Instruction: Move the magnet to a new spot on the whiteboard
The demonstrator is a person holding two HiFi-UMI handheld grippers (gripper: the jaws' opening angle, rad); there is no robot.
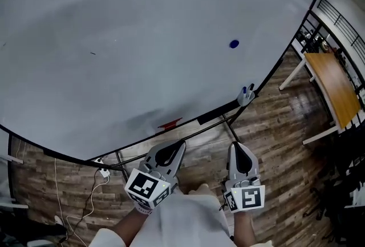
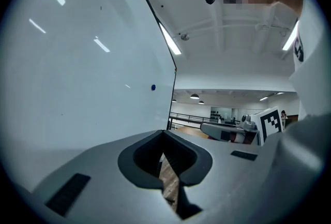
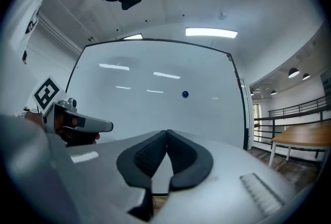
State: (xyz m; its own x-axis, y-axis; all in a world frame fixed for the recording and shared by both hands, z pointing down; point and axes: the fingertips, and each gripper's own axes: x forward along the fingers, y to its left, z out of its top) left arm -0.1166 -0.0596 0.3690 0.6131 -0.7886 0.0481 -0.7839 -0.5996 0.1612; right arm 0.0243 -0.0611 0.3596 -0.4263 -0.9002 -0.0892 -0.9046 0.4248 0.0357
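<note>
A small round blue magnet (image 1: 234, 44) sticks to the right part of the large whiteboard (image 1: 142, 40); it also shows as a dot in the left gripper view (image 2: 153, 87) and in the right gripper view (image 3: 185, 94). Both grippers hang low, well short of the board, near the person's body. My left gripper (image 1: 178, 145) has its jaws together with nothing between them. My right gripper (image 1: 238, 147) is shut and empty too, pointing toward the board below the magnet.
A red eraser (image 1: 169, 124) and a cup of markers (image 1: 246, 94) sit on the board's bottom tray. A wooden table (image 1: 333, 87) stands at the right on the plank floor, and a cable with a white plug (image 1: 103, 171) lies under the board's left side.
</note>
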